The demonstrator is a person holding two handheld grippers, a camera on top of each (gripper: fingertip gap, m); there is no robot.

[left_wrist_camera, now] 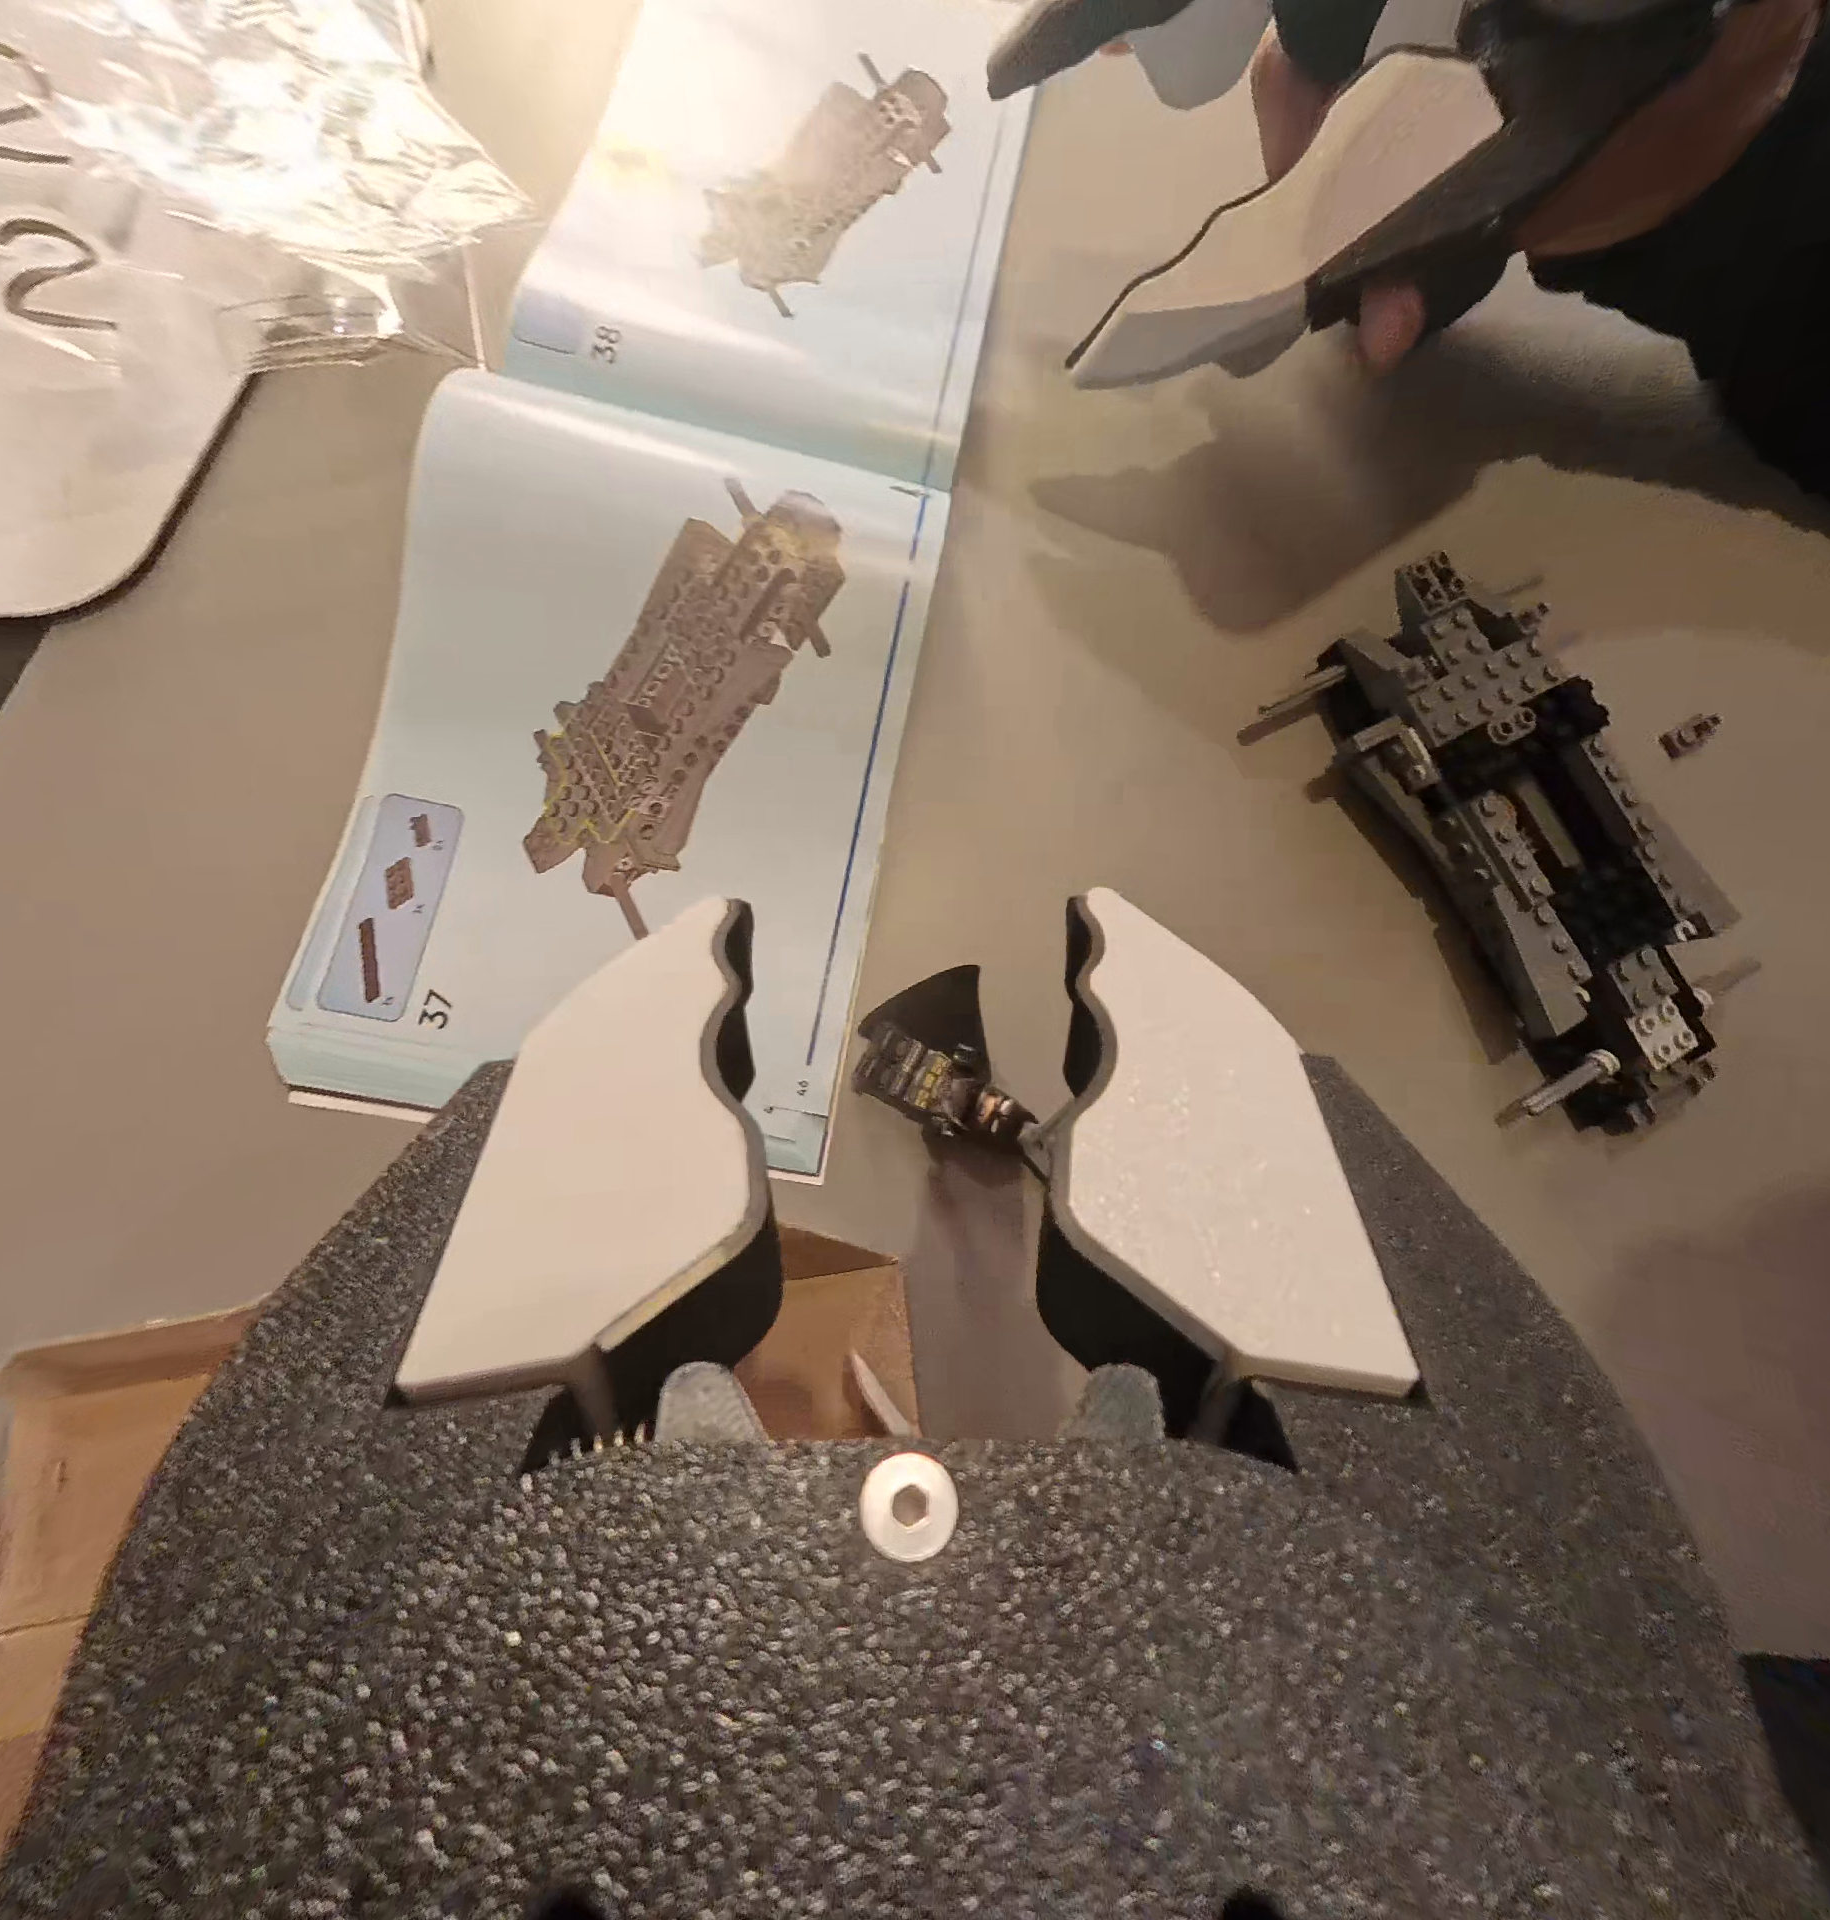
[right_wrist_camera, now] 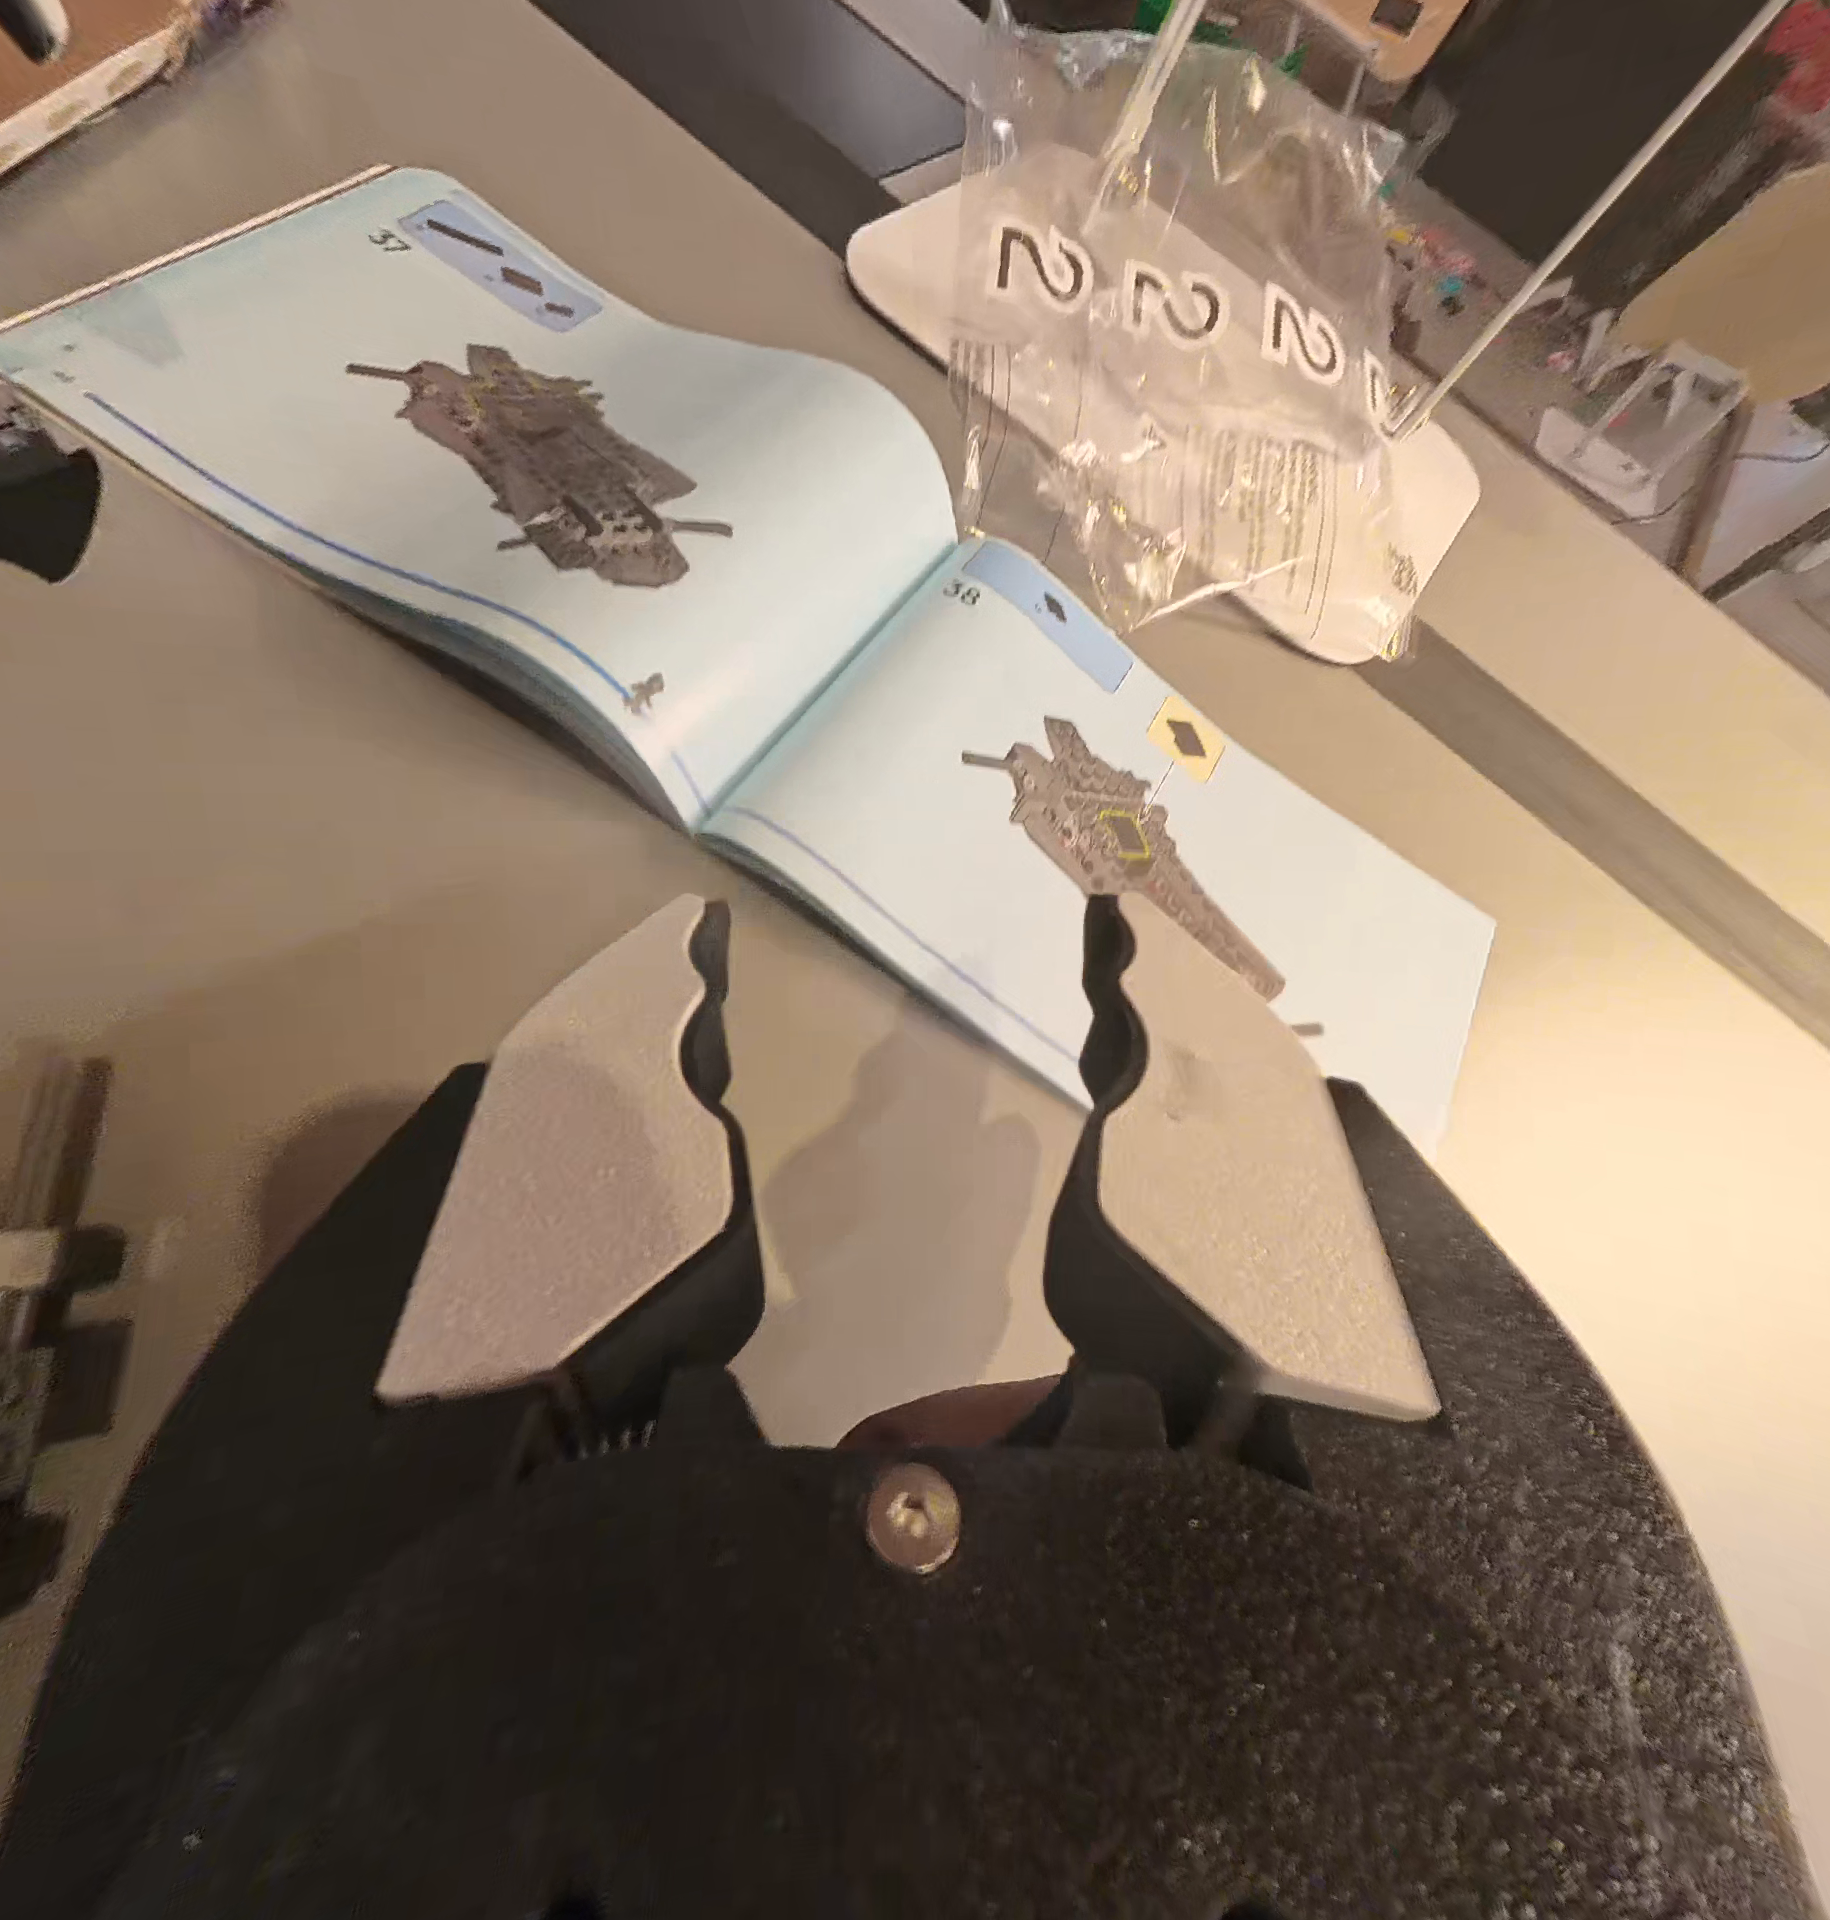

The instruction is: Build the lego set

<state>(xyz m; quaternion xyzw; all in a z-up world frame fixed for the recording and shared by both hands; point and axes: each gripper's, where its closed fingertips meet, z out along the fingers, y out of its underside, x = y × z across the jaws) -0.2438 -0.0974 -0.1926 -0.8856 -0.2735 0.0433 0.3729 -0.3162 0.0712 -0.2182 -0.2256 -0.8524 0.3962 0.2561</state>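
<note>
The left gripper hangs with jaws wide over a small dark caped minifigure lying on the table beside the open instruction booklet. It looks light, rigid, with a floppy cape; the torso seems the best hold. The right gripper gapes, nothing between its fingers. The dark grey brick model probably snaps apart easily.

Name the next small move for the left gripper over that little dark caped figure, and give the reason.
Probably lower and shift slightly right, then close. The left gripper is open, and the small caped figure lies on the table below its spread fingers, off-centre toward the right finger, beside the open booklet. Nothing is gripped yet.
</note>
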